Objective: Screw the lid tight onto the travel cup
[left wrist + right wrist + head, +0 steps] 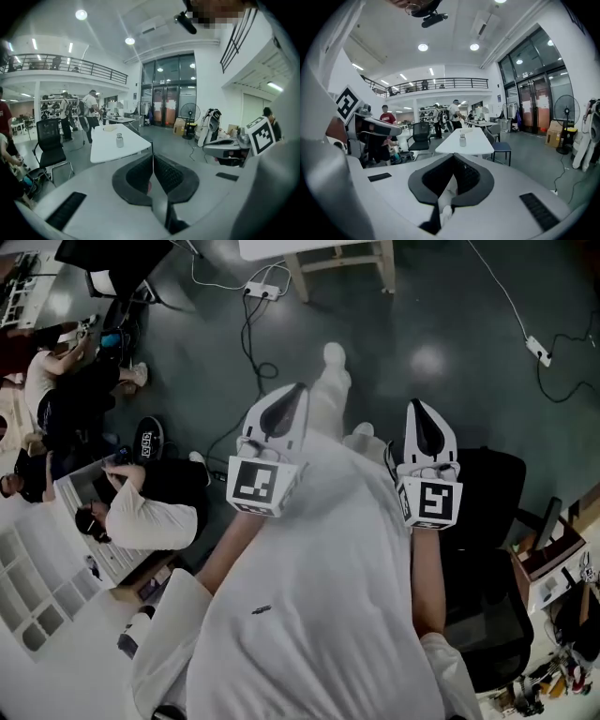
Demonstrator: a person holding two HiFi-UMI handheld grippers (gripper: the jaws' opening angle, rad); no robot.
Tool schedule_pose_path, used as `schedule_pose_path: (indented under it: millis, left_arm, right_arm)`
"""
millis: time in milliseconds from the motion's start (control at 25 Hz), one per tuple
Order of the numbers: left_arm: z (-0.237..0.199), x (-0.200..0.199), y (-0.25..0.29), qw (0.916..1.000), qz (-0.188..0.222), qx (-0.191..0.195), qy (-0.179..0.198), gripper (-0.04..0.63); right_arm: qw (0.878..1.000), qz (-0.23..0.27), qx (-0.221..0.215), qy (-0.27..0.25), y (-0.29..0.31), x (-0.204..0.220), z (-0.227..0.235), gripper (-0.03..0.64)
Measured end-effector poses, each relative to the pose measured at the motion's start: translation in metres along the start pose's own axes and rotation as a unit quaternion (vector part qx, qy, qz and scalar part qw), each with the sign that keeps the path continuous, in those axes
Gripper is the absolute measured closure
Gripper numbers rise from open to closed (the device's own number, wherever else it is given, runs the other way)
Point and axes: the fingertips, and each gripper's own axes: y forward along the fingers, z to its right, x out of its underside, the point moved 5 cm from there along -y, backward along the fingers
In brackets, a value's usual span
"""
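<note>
- Silver-grey travel cup (119,140) stands upright on a white table (105,151), far off in the left gripper view. It is a small plain cylinder with a narrower top, too small to tell whether the lid sits on it.
- Seen from the right gripper view, the travel cup (462,139) stands alone on the long tabletop, well apart from both grippers.
- Black jaws of the left gripper (300,388) are pressed together with nothing between them. The gripper is held up in front of the person's white shirt (309,615).
- To its right, at about the same height, the right gripper (415,405) also has its jaws pressed together and holds nothing.
- Dark grey floor (450,324) lies below the grippers in the head view, with cables and a white power strip (262,290) at the far side.
- At the left of that view seated people (141,512) are at a desk, and at the right stands a black office chair (487,549).
- The room is a tall, bright hall with round ceiling lights.
- In the left gripper view a railed balcony (61,63) runs along the left, and a black swivel chair (49,140) stands left of the table.
- Glass doors (164,89) fill the far wall at the middle, and a floor fan (190,112) stands just to their right.
</note>
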Motion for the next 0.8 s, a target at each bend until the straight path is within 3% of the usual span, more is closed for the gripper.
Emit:
schedule_pose_path:
  millis: [280,400,560,800]
  left_arm:
    - [-0.034,-0.018,0.066,0.9997,-0.006,0.006,-0.024,0.588]
    - [-0.067,-0.033,0.097,0.9995,-0.004,0.0,-0.03,0.588]
    - [-0.113,-0.05,0.141,0.9972,0.013,-0.019,-0.071,0.588]
    - [-0.199,-0.082,0.195,0.9948,0.036,-0.028,-0.091,0.588]
  right_arm:
    - [1.0,-0.013,-0.002,-0.015,0.057,-0.021,0.032,0.615]
    - [1.0,-0.004,-0.005,-0.008,0.095,-0.04,0.038,0.615]
    - [0.999,-0.02,-0.022,-0.044,0.163,-0.079,0.05,0.615]
    - [0.997,-0.016,-0.037,-0.07,0.28,-0.142,0.044,0.615]
